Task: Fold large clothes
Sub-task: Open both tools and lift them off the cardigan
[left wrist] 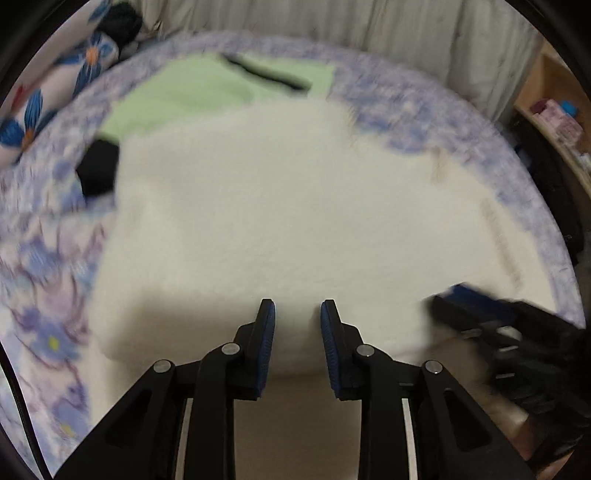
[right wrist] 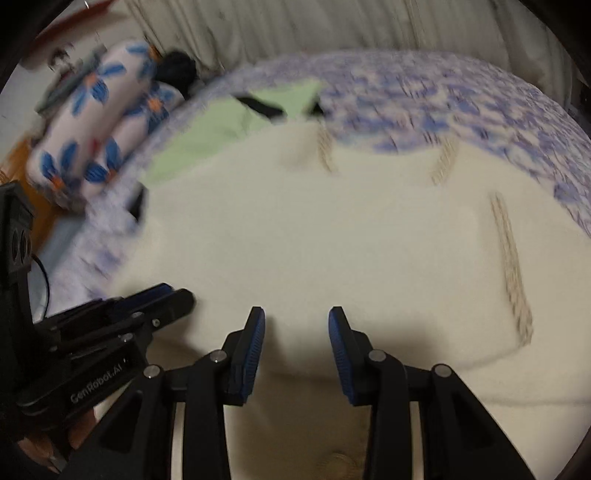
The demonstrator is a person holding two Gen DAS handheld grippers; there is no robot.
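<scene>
A large cream fleecy garment point(left wrist: 277, 206) lies spread over the bed, blurred in both views, with pale stitched stripes point(right wrist: 511, 269) on its right part. My left gripper point(left wrist: 297, 306) hovers over its near edge, jaws apart with nothing pinched between the blue pads. My right gripper point(right wrist: 296, 314) stands open the same way over the cream garment point(right wrist: 314, 229), close to its near edge. Each gripper shows in the other's view: the right gripper point(left wrist: 461, 299) low on the right, the left gripper point(right wrist: 173, 295) low on the left. They are side by side.
The bed has a purple floral sheet point(left wrist: 44, 258). A light green garment point(left wrist: 184, 92) with a black strip lies behind the cream one, and a black item point(left wrist: 98, 168) sits at its left edge. Blue-flowered pillows point(right wrist: 92, 122) lie far left. A curtain point(left wrist: 332, 26) hangs behind; a wooden shelf point(left wrist: 554, 110) stands right.
</scene>
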